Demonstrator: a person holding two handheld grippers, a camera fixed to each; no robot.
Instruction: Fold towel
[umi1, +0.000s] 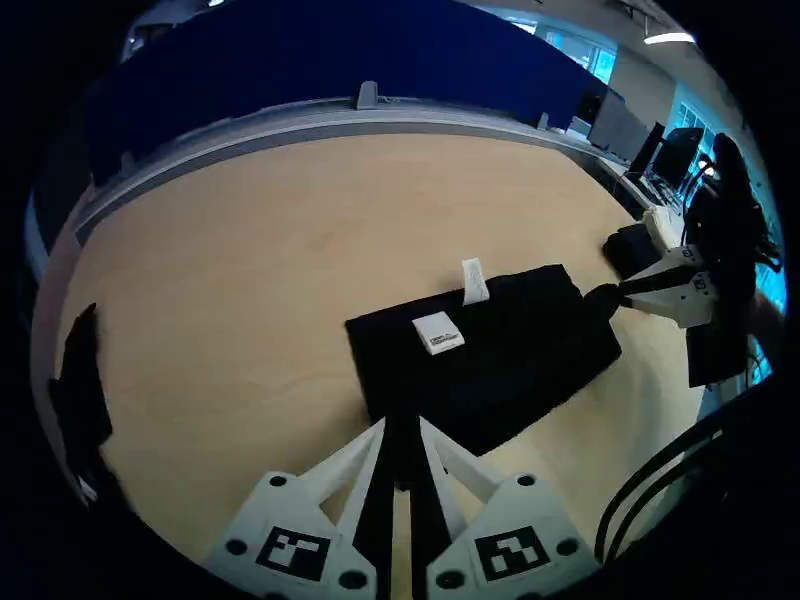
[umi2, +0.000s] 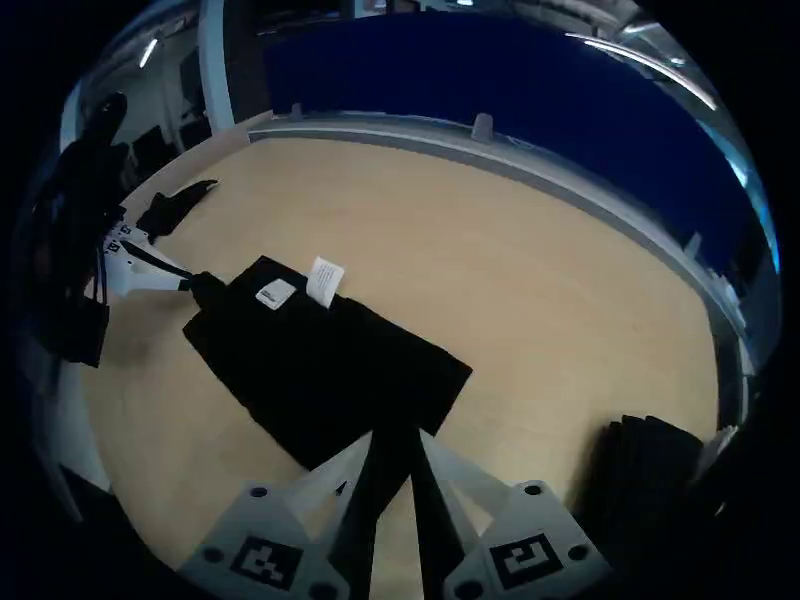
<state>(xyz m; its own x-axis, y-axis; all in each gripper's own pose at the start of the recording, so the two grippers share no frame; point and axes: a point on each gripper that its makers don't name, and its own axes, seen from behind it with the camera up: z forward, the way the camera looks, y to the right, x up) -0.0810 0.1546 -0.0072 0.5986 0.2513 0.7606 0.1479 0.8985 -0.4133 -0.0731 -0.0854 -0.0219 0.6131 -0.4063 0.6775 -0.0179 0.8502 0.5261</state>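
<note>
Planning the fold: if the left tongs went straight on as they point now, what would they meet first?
The black towel: the left tongs pinch its near edge, so straight on lies its cloth, then perhaps the white tag; depth is unclear.

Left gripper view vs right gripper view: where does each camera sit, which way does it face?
Left gripper view: on the left gripper, looking along its own fingers, shut on the black towel at its near edge on the table; the right gripper pinches the far corner.
Right gripper view: on the right gripper, facing the other way from the towel's opposite end; own fingers at bottom, left gripper at far left.
Shared: towel, white tags, table, blue partition.
</note>
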